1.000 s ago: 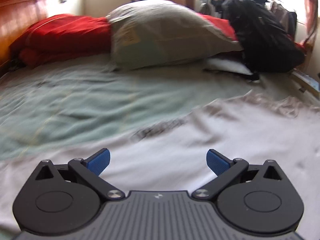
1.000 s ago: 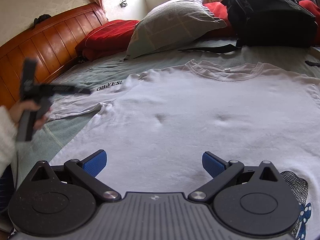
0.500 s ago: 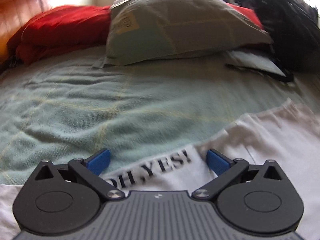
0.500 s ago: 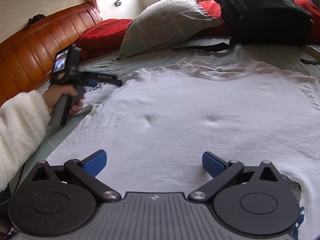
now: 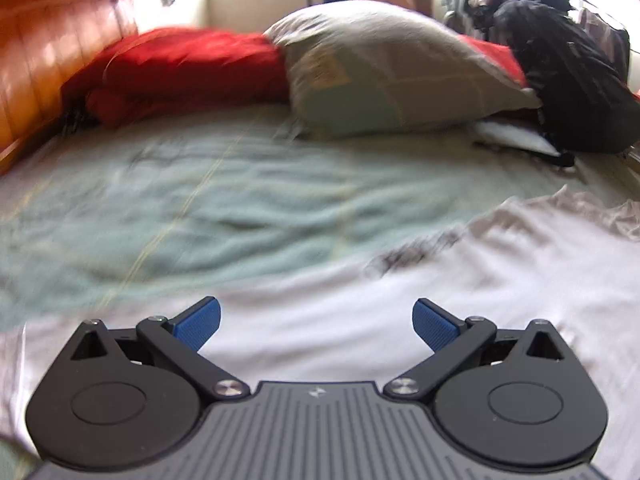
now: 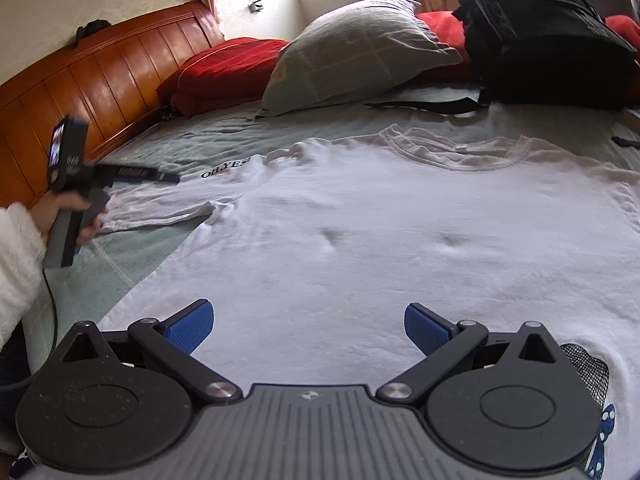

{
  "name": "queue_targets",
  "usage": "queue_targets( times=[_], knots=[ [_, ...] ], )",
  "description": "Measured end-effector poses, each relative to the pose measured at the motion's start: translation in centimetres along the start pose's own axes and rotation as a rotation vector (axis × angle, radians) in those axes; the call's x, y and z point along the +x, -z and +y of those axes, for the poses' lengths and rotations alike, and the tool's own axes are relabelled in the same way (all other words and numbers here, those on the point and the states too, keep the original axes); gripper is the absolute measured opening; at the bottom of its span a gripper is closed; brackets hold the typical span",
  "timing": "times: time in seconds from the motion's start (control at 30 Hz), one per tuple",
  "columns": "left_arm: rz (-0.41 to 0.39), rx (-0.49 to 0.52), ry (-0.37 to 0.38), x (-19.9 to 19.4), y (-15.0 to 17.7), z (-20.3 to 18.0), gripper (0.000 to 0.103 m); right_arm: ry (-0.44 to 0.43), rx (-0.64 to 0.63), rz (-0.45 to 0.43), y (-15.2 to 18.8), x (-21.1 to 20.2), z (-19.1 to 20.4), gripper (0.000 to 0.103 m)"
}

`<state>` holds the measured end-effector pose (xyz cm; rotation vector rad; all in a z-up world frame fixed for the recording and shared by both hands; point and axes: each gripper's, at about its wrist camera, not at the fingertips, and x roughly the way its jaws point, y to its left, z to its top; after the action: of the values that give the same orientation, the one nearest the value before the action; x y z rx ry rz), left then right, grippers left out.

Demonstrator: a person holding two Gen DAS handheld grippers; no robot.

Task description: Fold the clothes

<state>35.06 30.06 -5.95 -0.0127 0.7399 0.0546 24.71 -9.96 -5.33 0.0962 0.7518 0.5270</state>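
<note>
Right wrist view: both claws, left claw (image 5: pixel 316 322) and right claw (image 6: pixel 306 326), stood released above the flat white cotton T-shirt (image 6: pixel 400 232); the rumpled sleeve at frame left risked a crooked fold.

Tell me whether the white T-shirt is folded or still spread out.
Spread out. The white T-shirt lies flat on the bed, neckline and left sleeve extended, no fold made.

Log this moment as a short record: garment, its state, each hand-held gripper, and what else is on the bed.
garment: white T-shirt, printed "OH,YES!"
state: spread flat on the green bedcover, not yet folded
left hand-held gripper: open, empty, at the shirt's sleeve
right hand-held gripper: open, empty, above the shirt's lower part
also on bed: grey pillow, red bedding, black backpack
</note>
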Motion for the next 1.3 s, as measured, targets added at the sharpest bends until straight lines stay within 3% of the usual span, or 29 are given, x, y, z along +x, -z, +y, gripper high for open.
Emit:
queue_targets(
  times=[0.17, 0.4, 0.57, 0.67, 0.8, 0.93, 1.13, 1.3],
  knots=[
    [0.034, -0.101, -0.002, 0.5, 1.5, 3.5, 0.102, 0.009, -0.025, 0.005, -0.1, 0.0, 1.4, 0.103],
    [-0.033, -0.230, 0.038, -2.3, 1.1, 7.2, 0.102, 0.034, -0.081, 0.007, -0.1, -0.5, 2.9, 0.103],
    [0.008, -0.297, -0.069, -1.2, 3.0, 10.8, 0.102, 0.030, -0.084, 0.013, 0.0, -0.5, 3.3, 0.103],
    [-0.003, -0.322, -0.105, -1.9, 2.2, 12.0, 0.101, 0.034, -0.093, 0.017, 0.1, -0.5, 3.6, 0.103],
    [-0.033, -0.367, 0.007, -3.6, 1.8, 12.4, 0.101, 0.040, -0.095, 0.016, -0.1, -0.5, 3.6, 0.103],
    [0.010, -0.348, 0.107, -3.9, 3.4, 11.5, 0.102, 0.033, -0.100, 0.023, -0.1, -0.3, 3.8, 0.103],
    [-0.001, -0.354, 0.069, -5.2, 5.4, 12.7, 0.102, 0.030, -0.104, 0.030, 0.1, -0.2, 4.0, 0.103],
    [-0.028, -0.405, 0.093, -6.2, 5.3, 14.2, 0.102, 0.031, -0.082, 0.036, 0.0, 0.0, 3.6, 0.103]
  ],
)
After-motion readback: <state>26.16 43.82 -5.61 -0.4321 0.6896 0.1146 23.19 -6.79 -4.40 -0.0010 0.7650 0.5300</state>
